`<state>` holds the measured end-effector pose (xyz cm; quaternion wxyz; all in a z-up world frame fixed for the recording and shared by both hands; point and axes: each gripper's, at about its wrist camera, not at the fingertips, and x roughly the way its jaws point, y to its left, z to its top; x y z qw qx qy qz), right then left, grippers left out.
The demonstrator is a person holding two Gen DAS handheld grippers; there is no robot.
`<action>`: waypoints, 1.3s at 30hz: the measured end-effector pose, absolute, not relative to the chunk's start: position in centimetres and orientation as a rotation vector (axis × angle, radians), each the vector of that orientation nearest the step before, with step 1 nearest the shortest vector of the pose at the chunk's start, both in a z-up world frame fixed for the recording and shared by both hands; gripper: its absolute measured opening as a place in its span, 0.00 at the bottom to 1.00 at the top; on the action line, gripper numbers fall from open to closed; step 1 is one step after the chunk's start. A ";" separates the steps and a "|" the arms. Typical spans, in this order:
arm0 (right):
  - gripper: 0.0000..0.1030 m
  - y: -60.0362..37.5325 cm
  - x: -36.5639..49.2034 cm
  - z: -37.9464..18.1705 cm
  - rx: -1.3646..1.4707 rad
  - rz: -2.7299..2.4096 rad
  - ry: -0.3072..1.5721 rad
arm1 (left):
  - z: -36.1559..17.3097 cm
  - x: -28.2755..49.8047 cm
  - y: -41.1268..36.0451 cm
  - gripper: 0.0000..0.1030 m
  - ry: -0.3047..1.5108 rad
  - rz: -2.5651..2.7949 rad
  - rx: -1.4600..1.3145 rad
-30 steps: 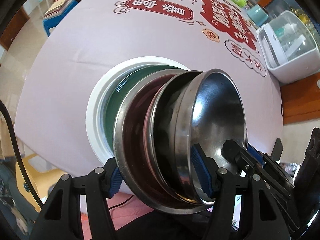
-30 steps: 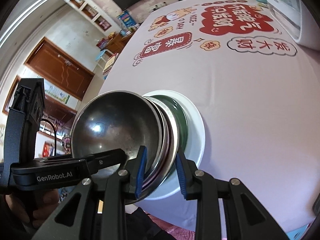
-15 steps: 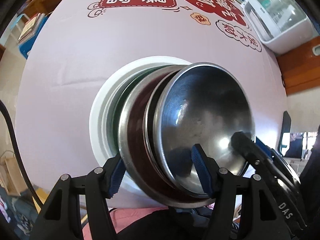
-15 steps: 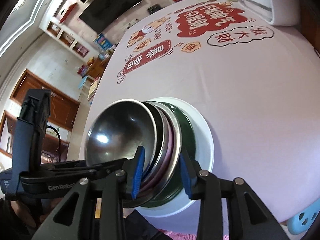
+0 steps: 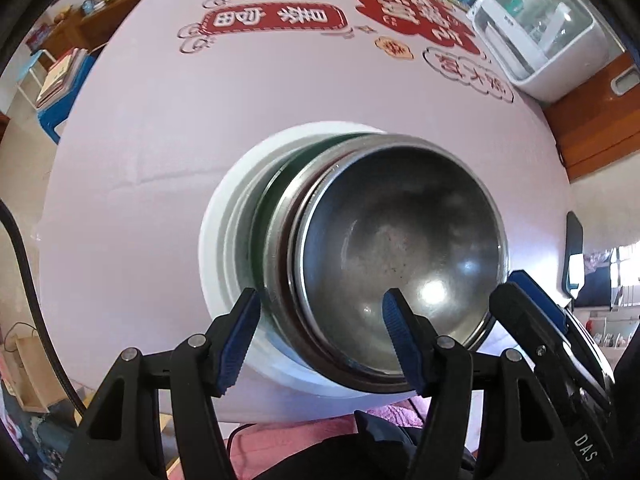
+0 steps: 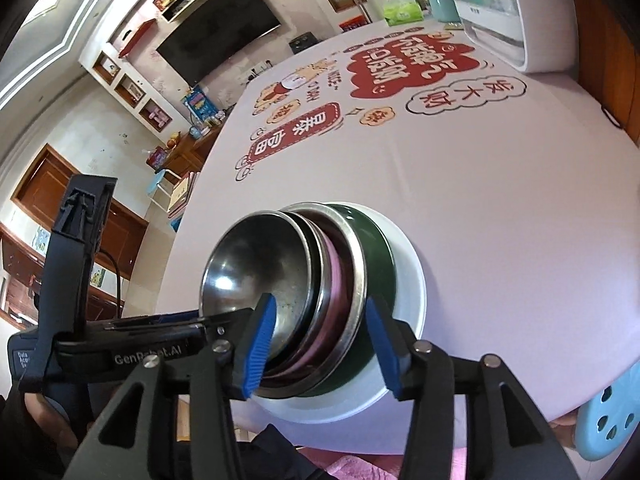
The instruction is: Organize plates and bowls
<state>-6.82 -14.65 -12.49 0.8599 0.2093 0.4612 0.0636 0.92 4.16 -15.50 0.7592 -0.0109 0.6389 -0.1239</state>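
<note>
A stack stands near the table's front edge: a white plate (image 5: 224, 236) at the bottom, a dark green plate (image 6: 382, 256) on it, then nested steel dishes, with a steel bowl (image 5: 400, 240) on top. The stack also shows in the right wrist view, with the steel bowl (image 6: 256, 256) uppermost. My left gripper (image 5: 320, 328) is open, its fingers straddling the stack's near-left rims without clamping. My right gripper (image 6: 320, 340) is open, its blue pads (image 6: 260, 332) on either side of the near-right rims with a gap on both sides.
The pink tablecloth (image 5: 248, 92) with red printed characters spreads beyond the stack. A white dish-drying box (image 5: 536, 28) stands at the far right. A green tissue box (image 6: 402, 10) and a teal cup sit at the far edge. A light blue stool (image 6: 612, 412) is beside the table.
The stack, tilted and gripped before, has come down flat on the table. Both grippers have opened, their pads now wider apart around the rims.
</note>
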 end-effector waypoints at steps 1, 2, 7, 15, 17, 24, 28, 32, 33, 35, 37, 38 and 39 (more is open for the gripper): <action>0.49 -14.7 -7.0 -12.3 0.433 0.138 0.962 | -15.1 0.6 4.4 0.61 1.375 -0.263 -0.032; 0.49 -14.6 -7.1 -12.1 0.427 0.143 0.957 | -14.7 0.3 4.6 0.61 1.356 -0.256 -0.035; 0.60 -14.7 -8.5 -11.2 0.403 0.155 0.930 | -12.7 -1.7 5.1 0.63 1.269 -0.224 -0.042; 0.74 -14.7 -11.5 -7.7 0.286 0.133 0.889 | -8.0 -4.9 5.6 0.70 1.137 -0.158 -0.057; 0.77 -14.7 -12.0 -6.7 0.281 0.134 0.873 | -6.7 -5.9 5.7 0.70 1.105 -0.150 -0.043; 0.83 -13.9 -14.1 -3.5 0.218 0.150 0.848 | -1.9 -9.1 6.4 0.75 0.986 -0.144 -0.033; 0.90 -13.8 -15.6 -2.4 0.224 0.141 0.850 | -0.4 -10.5 6.9 0.76 0.953 -0.142 -0.040; 0.92 -13.2 -16.8 -1.4 0.182 0.110 0.841 | 0.5 -12.2 7.4 0.77 0.930 -0.118 -0.015; 0.93 -13.1 -17.1 -1.1 0.178 0.105 0.841 | 0.7 -12.6 7.5 0.78 0.920 -0.109 -0.002; 0.93 -12.8 -17.5 -0.7 0.177 0.106 0.846 | 1.1 -13.3 7.7 0.79 0.909 -0.103 0.014; 0.93 -12.5 -17.8 -0.4 0.160 0.103 0.839 | 1.4 -13.9 8.0 0.80 0.896 -0.091 0.015; 0.93 -12.3 -17.9 -0.2 0.151 0.100 0.834 | 1.4 -14.1 8.1 0.80 0.891 -0.085 0.008; 0.93 -12.3 -17.9 -0.1 0.147 0.094 0.831 | 1.5 -14.3 8.2 0.80 0.889 -0.081 0.003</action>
